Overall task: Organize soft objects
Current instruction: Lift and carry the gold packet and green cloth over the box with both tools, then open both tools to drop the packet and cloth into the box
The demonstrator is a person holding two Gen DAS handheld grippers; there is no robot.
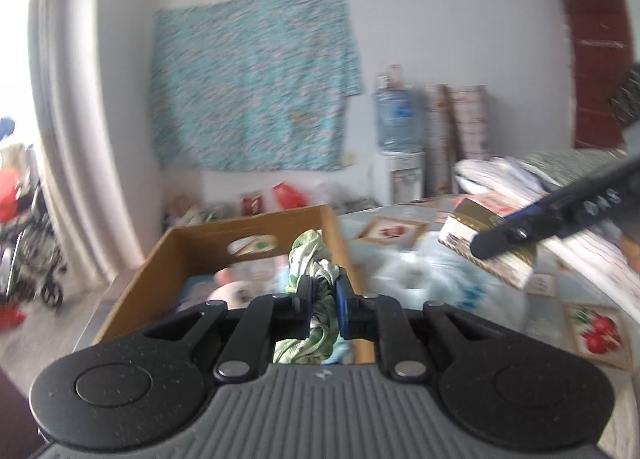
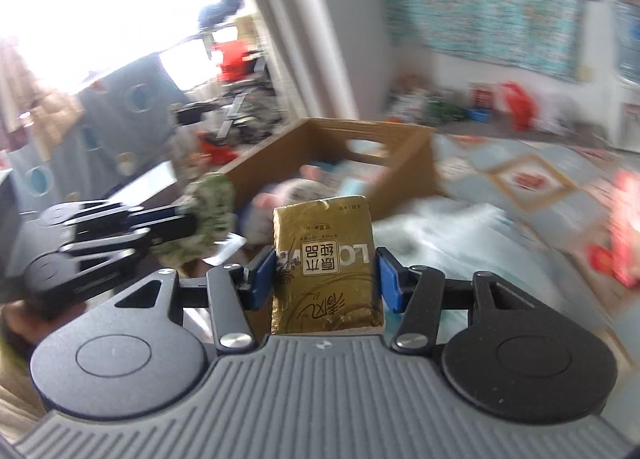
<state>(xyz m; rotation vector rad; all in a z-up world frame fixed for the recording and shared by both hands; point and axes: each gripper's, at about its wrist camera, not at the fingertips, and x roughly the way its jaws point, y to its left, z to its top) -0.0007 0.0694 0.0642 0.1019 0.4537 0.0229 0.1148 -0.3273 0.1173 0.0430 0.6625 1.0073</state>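
In the left wrist view my left gripper [image 1: 322, 301] is shut on a bunched green-and-white patterned cloth [image 1: 310, 259], held in the air in front of an open cardboard box [image 1: 256, 225]. The right wrist view shows my right gripper [image 2: 325, 275] shut on a gold tissue pack [image 2: 324, 259] with printed characters, its blue pads against both sides. That pack [image 1: 486, 249] and the right gripper's finger [image 1: 532, 221] appear at the right of the left view. The left gripper with the cloth [image 2: 204, 215] shows at the left of the right view. The box [image 2: 360, 155] holds several soft items.
A quilted bedspread [image 1: 576, 323] with a fruit print and a pale plastic bag [image 1: 436, 283] lie beside the box. Stacked bedding [image 1: 504, 179] sits at the right. A water dispenser [image 1: 400, 147], a hanging teal cloth [image 1: 256, 79] and floor clutter lie beyond.
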